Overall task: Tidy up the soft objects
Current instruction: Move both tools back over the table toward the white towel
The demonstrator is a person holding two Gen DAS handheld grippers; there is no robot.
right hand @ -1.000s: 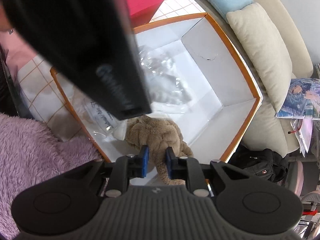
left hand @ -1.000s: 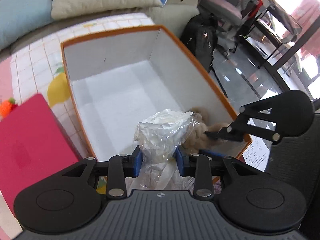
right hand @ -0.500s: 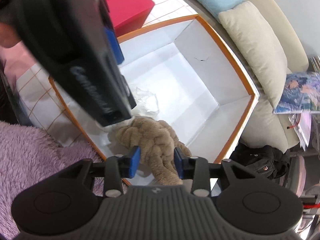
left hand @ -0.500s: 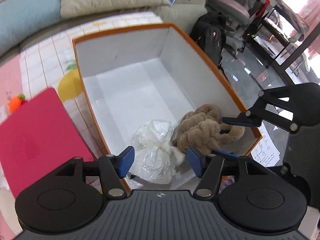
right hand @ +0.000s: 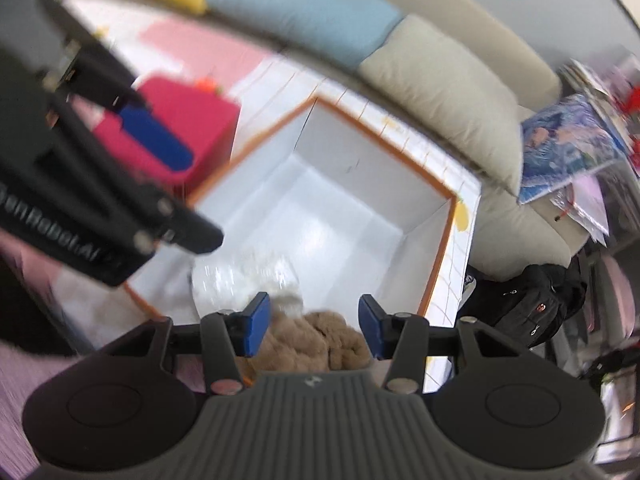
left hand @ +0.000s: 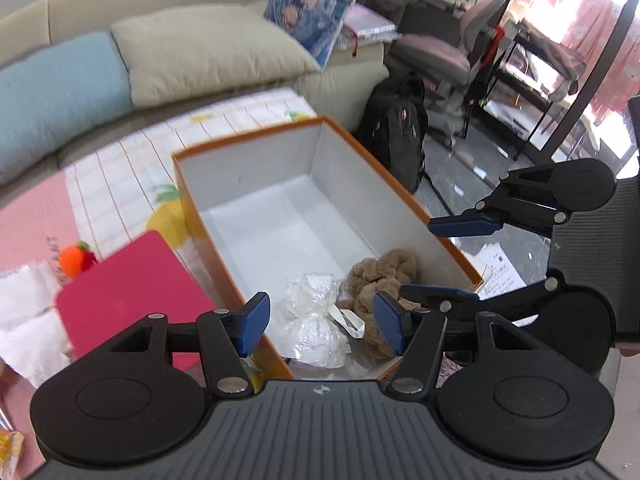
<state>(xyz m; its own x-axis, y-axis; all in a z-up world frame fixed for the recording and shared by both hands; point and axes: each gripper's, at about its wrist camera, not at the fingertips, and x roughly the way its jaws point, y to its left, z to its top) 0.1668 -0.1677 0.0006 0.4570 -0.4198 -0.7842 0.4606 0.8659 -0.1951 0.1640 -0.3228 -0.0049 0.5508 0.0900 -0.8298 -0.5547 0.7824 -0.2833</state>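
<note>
1. The left tongs (left hand: pixel 322 326) stood apart with nothing clamped between their blue pads (left hand: pixel 252 323), hanging above the near end of the box.
2. The right tongs (right hand: pixel 314 330) were spreading wider, their pads clear of the plush below and gripping nothing.
3. Under the left tongs lay a clear plastic bag of white stuffing (left hand: pixel 314 324), tied at its middle with a white ribbon, on the box floor at the near end.
4. Just beside it, touching on its right, lay a tan knotted plush toy (left hand: pixel 380 280), also on the box floor in the near corner.
5. Both sat inside an orange-edged cardboard box (left hand: pixel 240 240) with white inner walls; the rest of its floor was bare.
6. A red lid-like board (left hand: pixel 128 292) lay left of the box on a checked play mat (left hand: pixel 132 168).
7. Farther off stood a sofa with a blue cushion (left hand: pixel 52 92) and a beige cushion (left hand: pixel 208 52), and a black backpack (left hand: pixel 394 128) on the floor.
</note>
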